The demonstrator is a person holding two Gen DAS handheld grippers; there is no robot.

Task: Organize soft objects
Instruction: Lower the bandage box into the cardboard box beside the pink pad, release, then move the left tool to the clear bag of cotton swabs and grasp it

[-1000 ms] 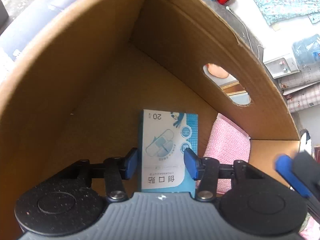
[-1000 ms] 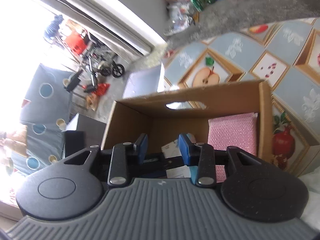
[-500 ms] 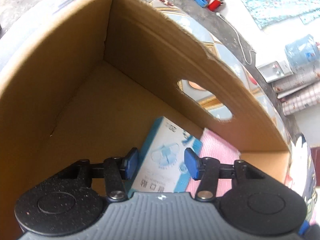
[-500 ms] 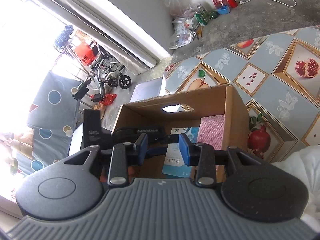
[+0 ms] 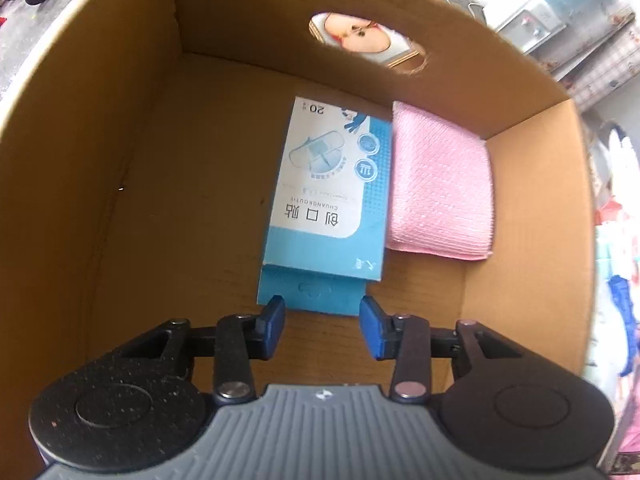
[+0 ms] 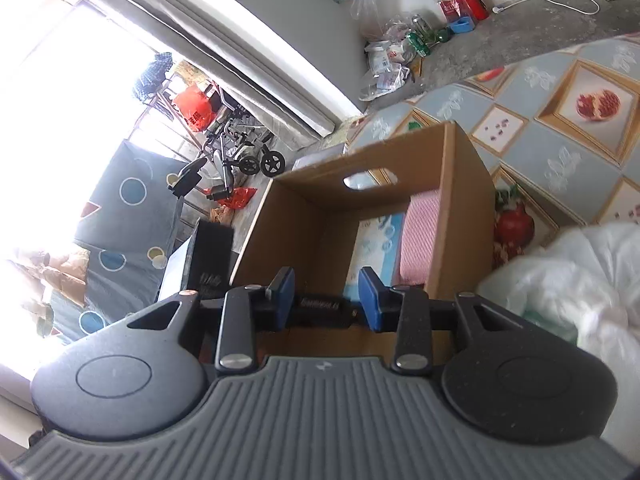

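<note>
A blue and white bandage box (image 5: 328, 204) lies flat on the floor of a cardboard box (image 5: 100, 160), beside a folded pink cloth (image 5: 440, 184). My left gripper (image 5: 322, 322) is open and empty just above the bandage box's near end. My right gripper (image 6: 326, 300) is open and empty, held outside the cardboard box (image 6: 464, 208), looking in at the bandage box (image 6: 374, 244) and the pink cloth (image 6: 420, 240). The left gripper's body (image 6: 320, 306) shows between the right fingers.
The cardboard box stands on a fruit-patterned cloth (image 6: 560, 160). A white soft bundle (image 6: 568, 280) lies to the right of the box. A black case (image 6: 208, 256) stands at the box's left. Bottles and bags (image 6: 420, 36) sit on the floor beyond.
My left gripper has let go of the bandage box, which now lies flat beside the pink cloth, and has drawn back. My right gripper has pulled away from the cardboard box.
</note>
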